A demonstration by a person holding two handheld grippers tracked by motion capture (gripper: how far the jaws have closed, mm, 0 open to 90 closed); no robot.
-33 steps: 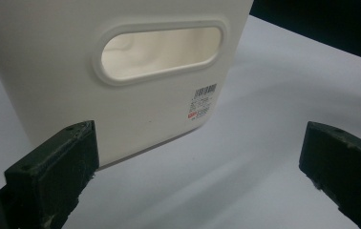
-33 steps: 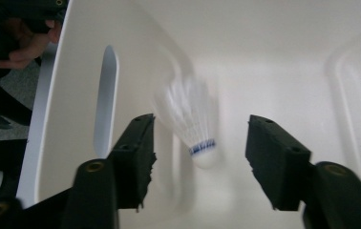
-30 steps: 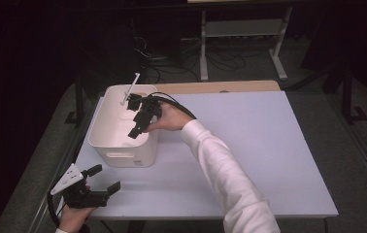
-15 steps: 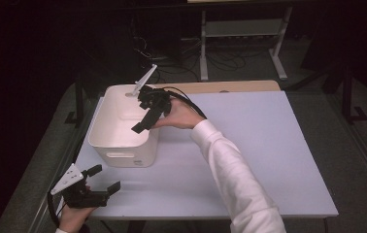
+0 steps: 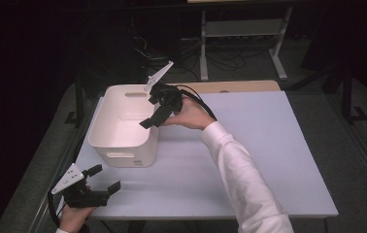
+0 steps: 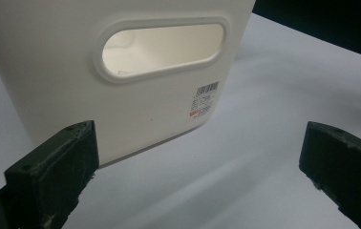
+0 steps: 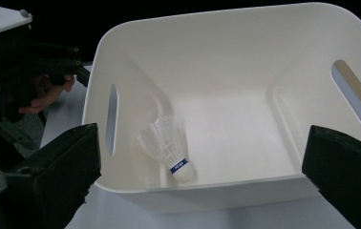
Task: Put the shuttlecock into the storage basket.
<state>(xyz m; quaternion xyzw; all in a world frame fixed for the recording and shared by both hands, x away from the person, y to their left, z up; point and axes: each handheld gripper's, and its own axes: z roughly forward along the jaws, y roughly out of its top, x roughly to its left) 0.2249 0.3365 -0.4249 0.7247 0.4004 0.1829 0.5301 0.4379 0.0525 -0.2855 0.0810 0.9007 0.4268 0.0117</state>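
White shuttlecock (image 7: 166,148) below hand-held gripper (image 7: 202,176)

White shuttlecock (image 7: 167,150) lies in white bin (image 7: 245,57); right hand-held gripper (image 7: 202,176) jaws wide apart, empty.

Overhead light brightens the table (image 5: 249,160), surroundings fall black, and near jaws blur softly

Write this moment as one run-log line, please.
right gripper: open, above bin | shuttlecock: in bin | left gripper: open
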